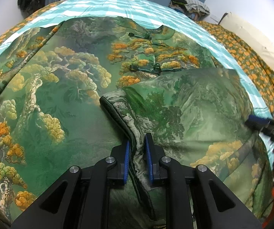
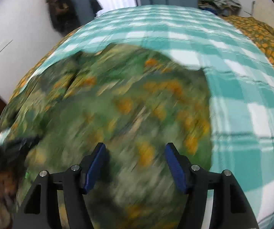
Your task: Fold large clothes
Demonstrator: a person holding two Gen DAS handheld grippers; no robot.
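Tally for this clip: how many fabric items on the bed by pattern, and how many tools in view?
Green landscape-print garment: 1
Teal checked sheet: 1
Orange-dotted cover: 1
Tools: 2, left tool and right tool
Total: 5

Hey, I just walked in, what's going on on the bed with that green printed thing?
A person is folding a large green garment printed with pine trees, spread over a teal checked bedsheet. The left tool is shut on a thick folded edge of the garment. The right tool is open above the cloth with nothing between its pads; its view is blurred. The fold is only partly done.
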